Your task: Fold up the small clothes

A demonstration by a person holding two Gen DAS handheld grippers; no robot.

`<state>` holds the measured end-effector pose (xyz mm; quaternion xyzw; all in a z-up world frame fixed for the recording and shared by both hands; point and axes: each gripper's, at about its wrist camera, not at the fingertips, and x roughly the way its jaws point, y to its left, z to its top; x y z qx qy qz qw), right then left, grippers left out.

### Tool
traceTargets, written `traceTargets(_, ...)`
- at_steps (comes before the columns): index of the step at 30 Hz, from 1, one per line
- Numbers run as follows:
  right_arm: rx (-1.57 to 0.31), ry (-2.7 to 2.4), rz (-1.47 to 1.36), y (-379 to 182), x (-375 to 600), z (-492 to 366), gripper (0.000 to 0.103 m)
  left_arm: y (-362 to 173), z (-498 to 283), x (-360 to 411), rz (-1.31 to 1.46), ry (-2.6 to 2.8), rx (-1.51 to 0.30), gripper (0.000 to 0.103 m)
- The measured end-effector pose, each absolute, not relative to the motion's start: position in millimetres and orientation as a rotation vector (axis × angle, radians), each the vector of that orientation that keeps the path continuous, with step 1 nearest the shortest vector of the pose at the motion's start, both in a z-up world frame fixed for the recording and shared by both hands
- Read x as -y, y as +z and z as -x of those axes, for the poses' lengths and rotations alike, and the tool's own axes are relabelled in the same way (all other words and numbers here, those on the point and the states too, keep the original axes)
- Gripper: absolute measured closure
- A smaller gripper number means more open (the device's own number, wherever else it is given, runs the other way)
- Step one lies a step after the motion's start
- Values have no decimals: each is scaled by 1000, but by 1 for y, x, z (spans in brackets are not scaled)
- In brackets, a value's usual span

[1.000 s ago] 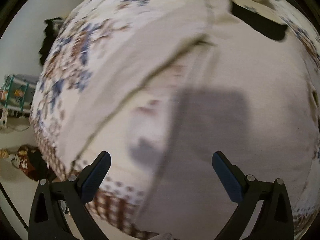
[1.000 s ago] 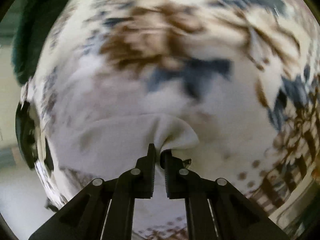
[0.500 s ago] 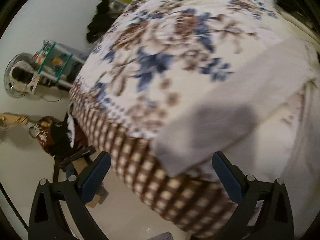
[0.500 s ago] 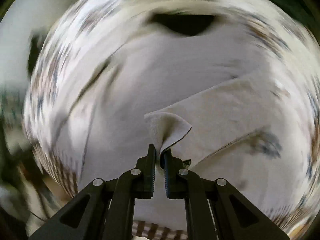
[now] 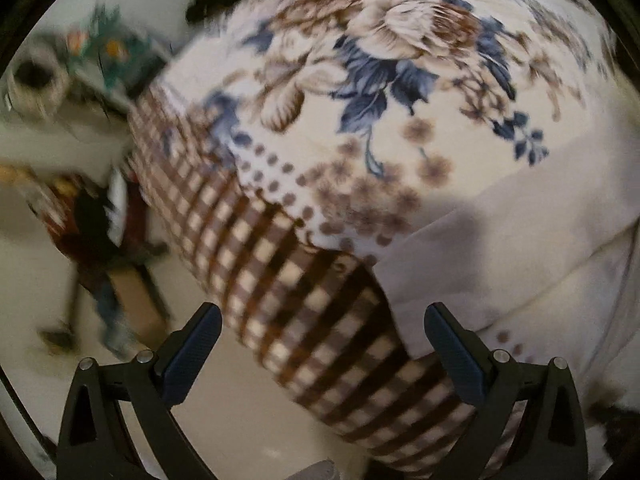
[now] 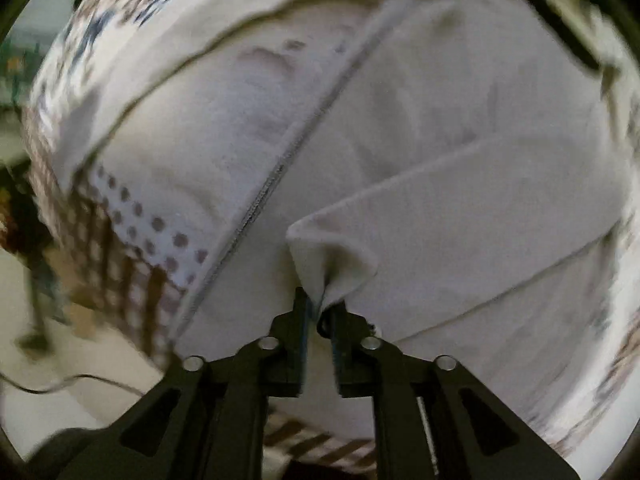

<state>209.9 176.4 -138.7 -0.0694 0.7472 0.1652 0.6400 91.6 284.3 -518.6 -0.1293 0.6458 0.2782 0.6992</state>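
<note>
A pale grey-white zip-front garment [image 6: 420, 92] lies spread on a bed with a floral blanket [image 5: 400, 60]. My right gripper [image 6: 320, 312] is shut on the end of its sleeve [image 6: 332, 260], which is folded across the garment body beside the zip [image 6: 288, 156]. My left gripper [image 5: 320, 344] is open and empty over the bed's checkered front edge [image 5: 304, 304]. The other sleeve's cuff [image 5: 472, 248] lies just inside the right finger [image 5: 452, 344].
The blanket's checked border hangs over the bed edge above a pale floor [image 5: 240, 420]. A fan [image 5: 36, 76], a shelf and dark clutter [image 5: 92, 232] stand on the floor at left. A dark item [image 6: 560, 36] lies past the garment's top.
My right gripper has carried the sleeve end inward across the garment body. My left gripper has swung off the garment towards the bed's front edge, staying open.
</note>
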Motion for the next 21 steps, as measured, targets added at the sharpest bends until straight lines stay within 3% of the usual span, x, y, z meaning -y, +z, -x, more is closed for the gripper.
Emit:
traceTargets(2,-1713,349,-6,-147,-148,-209,48,-528,-89,-300,453,585,-1438,0)
traceTargets(6,-1699,213,-178,-182,-93,-217,46,-560,-93,-321,793,455,-1420,0)
traceTargets(8,-1699,162,-232,-202,-74,-220,46,-575,-96,-322,866,439,-1418,5)
traceTargets(10,-1699,116,-270,-215,-51,-217,46,-589,-102,-318,866,444,-1421,28)
traceTargets(12,-1697,82,-288,-234,-46,-218,46,-591,-109,-311,768,472,-1427,70)
traceTargets(14,-1696,61,-297,-262,-34,-225,46,-580,-114,-299,661,493,-1402,98)
traceTargets(21,-1683,72,-332,-354,16,-200,46,-494,-122,-225,361,409,-1259,99)
